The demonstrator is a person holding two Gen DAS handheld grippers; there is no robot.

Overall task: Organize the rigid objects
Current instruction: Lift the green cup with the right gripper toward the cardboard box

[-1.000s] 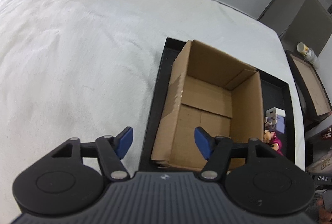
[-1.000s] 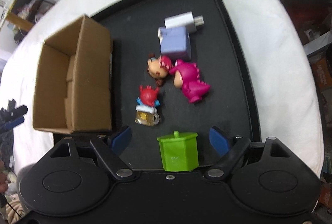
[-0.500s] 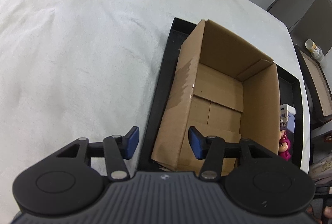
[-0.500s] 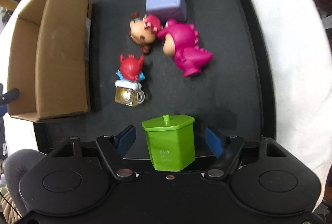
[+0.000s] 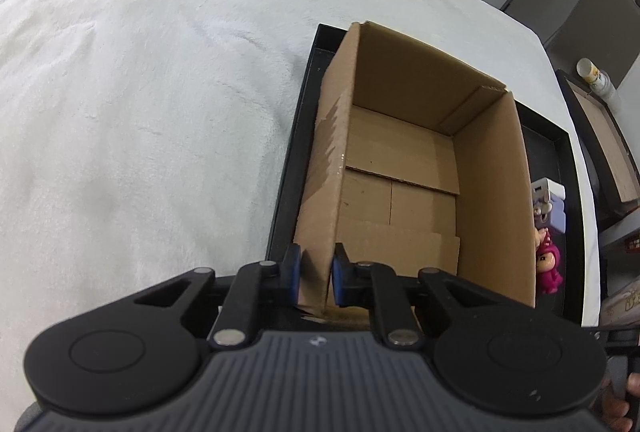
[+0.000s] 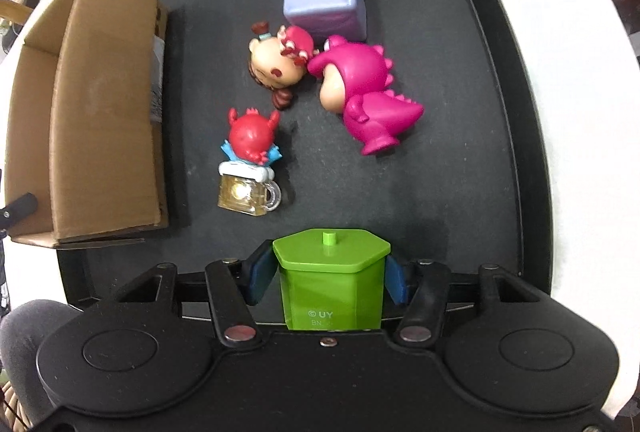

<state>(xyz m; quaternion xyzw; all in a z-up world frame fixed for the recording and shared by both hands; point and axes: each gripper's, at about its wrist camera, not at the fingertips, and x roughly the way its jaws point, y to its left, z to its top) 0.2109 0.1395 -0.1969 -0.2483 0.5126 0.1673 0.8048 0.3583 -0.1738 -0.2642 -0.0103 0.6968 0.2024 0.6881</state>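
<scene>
Jaws pinch box wall (image 5: 320, 224) left, green container (image 6: 332, 272) right

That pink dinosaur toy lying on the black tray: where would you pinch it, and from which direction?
Grip the pink dinosaur figure across its body, between belly and spiky back, coming straight down from above. It lies on its side on the black tray, so the body is the broadest part; its head touches the girl figure, leaving little room there.
</scene>
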